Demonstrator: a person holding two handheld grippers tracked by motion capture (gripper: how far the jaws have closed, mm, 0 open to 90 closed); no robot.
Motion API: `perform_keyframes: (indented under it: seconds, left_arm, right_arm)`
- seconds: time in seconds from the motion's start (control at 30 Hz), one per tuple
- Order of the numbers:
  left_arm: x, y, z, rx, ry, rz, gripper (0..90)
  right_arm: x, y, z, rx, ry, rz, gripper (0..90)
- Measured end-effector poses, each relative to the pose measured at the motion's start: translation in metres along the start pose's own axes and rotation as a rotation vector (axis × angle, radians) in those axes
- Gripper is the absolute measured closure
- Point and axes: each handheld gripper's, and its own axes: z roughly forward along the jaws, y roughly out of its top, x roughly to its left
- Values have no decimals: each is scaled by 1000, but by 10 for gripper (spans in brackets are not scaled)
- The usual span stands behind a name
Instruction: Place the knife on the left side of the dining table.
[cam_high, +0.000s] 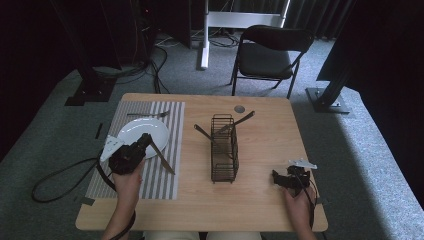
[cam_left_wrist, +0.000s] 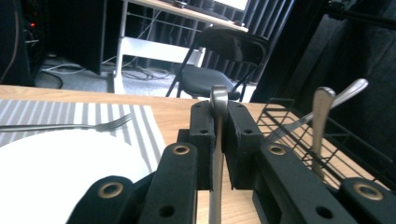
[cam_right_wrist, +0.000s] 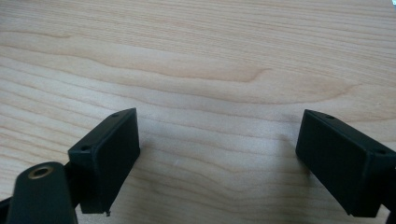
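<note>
jaws of the left gripper (cam_left_wrist: 219, 140) are pressed together on the handle of a table knife (cam_left_wrist: 218, 105), whose rounded metal end sticks up just above the pads in the left gripper view. in the high view the same gripper (cam_high: 145, 141) sits over the near right edge of a white plate (cam_high: 135, 132), pointing up and to the right, and the knife's blade (cam_high: 164, 160) runs down and right from it across the striped placemat (cam_high: 165, 112). the left hand (cam_high: 126, 175) wraps the gripper's body from below, forearm coming in from the bottom edge, a cable looping off to the left.

the right gripper (cam_right_wrist: 219, 154) has its jaws spread wide, nothing between them, with bare wood of the table (cam_right_wrist: 210, 56) beneath. in the high view it (cam_high: 276, 176) rests low near the table's front right corner, jaws aimed left, held by the right hand (cam_high: 299, 202).

beyond the plate a fork (cam_high: 147, 114) lies on the placemat, near the far rim. at the table's middle stands a black wire caddy (cam_high: 224, 150); two pieces of cutlery lean out of its far end, one handle (cam_high: 202, 132) tilting left, the other (cam_high: 242, 120) tilting right. a small round grommet (cam_high: 239, 108) sits in the tabletop behind it, and a black folding chair (cam_high: 270, 55) stands on the carpet past the table.
</note>
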Motion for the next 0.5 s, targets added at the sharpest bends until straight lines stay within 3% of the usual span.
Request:
perform_keyframes:
  seconds: [0.17,0.5]
  left_arm:
    - [16,-2,-11,-11,42,7,785]
    - [64,-27,-31,35,133,-67,721]
  right_arm:
    - [0,0,0,0,0,1,126]
    - [0,0,0,1,-2,2,126]
